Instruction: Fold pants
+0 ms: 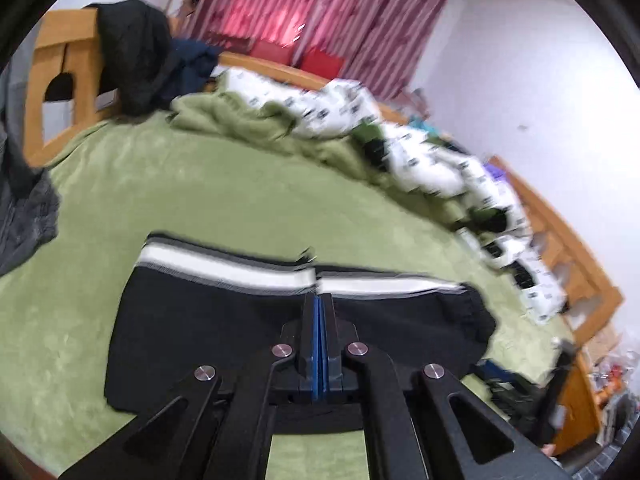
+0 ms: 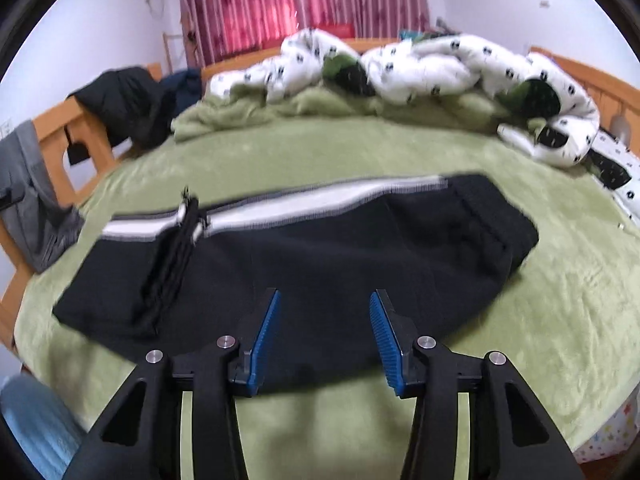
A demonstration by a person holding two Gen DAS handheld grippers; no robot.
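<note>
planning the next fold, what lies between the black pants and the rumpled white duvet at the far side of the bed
Only bare green blanket lies between the black pants and the white duvet, bunching into folds near the duvet. The right wrist view shows it best.

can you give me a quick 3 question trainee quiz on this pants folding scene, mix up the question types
1. True or false: the right tongs are open above the near edge of the black pants.
2. Multiple choice: the pants lie on A) a wooden floor, B) a green blanket, C) a white table.
3. Fill in: the blue pads of the left tongs are pressed ____.

Key: 1 true. 2 B. 3 together; the left wrist view does not show clearly whether any cloth is pinched between them.
</note>
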